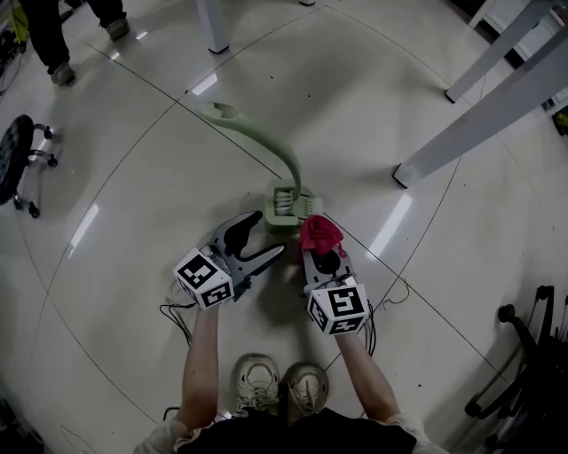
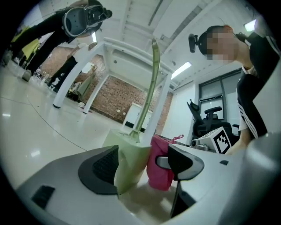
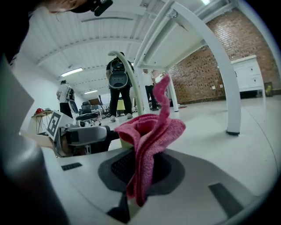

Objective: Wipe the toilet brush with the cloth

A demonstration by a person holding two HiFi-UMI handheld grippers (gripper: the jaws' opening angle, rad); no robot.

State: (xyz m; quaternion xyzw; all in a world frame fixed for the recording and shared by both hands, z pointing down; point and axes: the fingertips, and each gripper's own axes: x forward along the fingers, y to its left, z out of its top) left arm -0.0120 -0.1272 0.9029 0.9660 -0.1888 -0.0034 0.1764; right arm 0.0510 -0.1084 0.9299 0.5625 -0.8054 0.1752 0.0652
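A pale green toilet brush point(image 1: 286, 209) stands in its holder on the floor, its curved handle point(image 1: 253, 129) arching up and to the left. My left gripper point(image 1: 269, 232) is open just left of the holder. In the left gripper view the holder point(image 2: 131, 160) sits between the jaws, close to the left pad point(image 2: 102, 169). A pink cloth point(image 1: 319, 233) is bunched in my right gripper point(image 1: 321, 255), which is shut on it right beside the holder. In the right gripper view the cloth point(image 3: 151, 140) stands up from the jaws and hides most of the brush point(image 3: 131, 83).
White table legs point(image 1: 470, 124) stand at the right and another leg point(image 1: 213, 27) at the top. An office chair base point(image 1: 22, 160) is at the left, black chair parts point(image 1: 524, 372) at the lower right. Another person's feet point(image 1: 62, 53) are top left. My shoes point(image 1: 280, 381) are just behind the grippers.
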